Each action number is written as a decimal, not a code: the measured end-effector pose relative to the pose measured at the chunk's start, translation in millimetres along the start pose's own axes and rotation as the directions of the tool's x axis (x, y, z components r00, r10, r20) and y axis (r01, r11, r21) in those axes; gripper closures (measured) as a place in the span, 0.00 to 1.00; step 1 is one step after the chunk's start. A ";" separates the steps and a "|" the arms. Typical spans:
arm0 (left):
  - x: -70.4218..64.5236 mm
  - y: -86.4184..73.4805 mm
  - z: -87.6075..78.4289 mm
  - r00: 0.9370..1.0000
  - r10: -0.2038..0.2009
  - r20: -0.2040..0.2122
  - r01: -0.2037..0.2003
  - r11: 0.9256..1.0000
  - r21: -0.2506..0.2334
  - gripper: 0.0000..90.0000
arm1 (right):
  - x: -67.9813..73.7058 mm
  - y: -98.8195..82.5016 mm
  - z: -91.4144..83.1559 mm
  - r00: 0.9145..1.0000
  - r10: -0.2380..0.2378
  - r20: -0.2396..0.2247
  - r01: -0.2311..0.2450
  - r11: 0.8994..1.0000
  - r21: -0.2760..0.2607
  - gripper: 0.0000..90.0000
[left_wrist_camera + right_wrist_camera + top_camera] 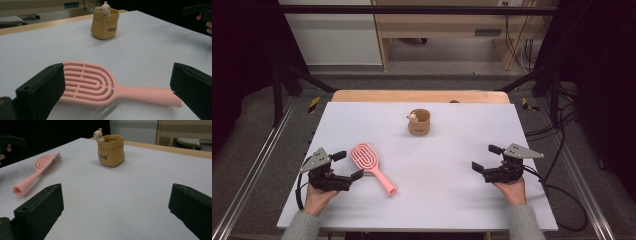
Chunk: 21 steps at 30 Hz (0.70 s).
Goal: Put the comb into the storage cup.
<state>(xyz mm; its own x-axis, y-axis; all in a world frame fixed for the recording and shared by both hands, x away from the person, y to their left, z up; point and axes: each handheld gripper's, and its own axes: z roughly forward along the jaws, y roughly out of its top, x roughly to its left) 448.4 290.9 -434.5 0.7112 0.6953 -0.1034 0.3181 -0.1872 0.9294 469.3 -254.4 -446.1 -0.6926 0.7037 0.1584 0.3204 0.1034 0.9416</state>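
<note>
A pink brush (372, 166) lay flat on the white table (452, 200), left of the middle, its oval slotted head toward the far side and its handle running toward the near side and the centre. The left gripper (348, 165) sat just beside the brush head on its left, held low over the table by the left hand (318, 196); its jaws stood wide open with nothing gripped. In the left gripper view the brush (100, 87) lay across the gap between the two black jaws, bristles down, the head next to the left jaw and the handle end close to the right jaw, though whether either jaw touched it could not be told. The right gripper (486, 157) was held by the right hand (512, 190) near the right side of the table, well apart from the brush, its jaws likewise spread wide and empty over bare table. A tan cup (419, 122) stood upright toward the far middle of the table, with a small pale figure (412, 118) at its rim. In the right gripper view the cup (111, 150) stood ahead and the brush (37, 173) lay off to the left.
</note>
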 end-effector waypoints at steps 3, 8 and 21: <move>-1.7 2.8 0.7 1.000 0.008 -0.007 -0.008 1.000 0.009 0.00 | 0.0 -0.1 0.4 1.000 -0.001 0.000 0.001 1.000 0.001 0.00; -4.6 7.3 2.5 1.000 0.010 -0.013 -0.009 1.000 0.022 0.00 | -0.1 0.0 0.4 1.000 -0.001 0.002 0.001 1.000 0.002 0.00; -11.1 15.6 11.8 1.000 0.012 -0.007 -0.012 0.998 0.063 0.03 | -0.2 0.0 0.2 1.000 -0.005 0.003 0.005 1.000 0.004 0.00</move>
<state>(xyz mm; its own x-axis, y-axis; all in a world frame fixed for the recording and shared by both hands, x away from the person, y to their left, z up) 452.9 272.1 -423.1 0.7106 0.6979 -0.0897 0.3485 -0.2383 0.9065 469.5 -254.3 -446.2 -0.6922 0.7053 0.1530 0.3197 0.1096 0.9412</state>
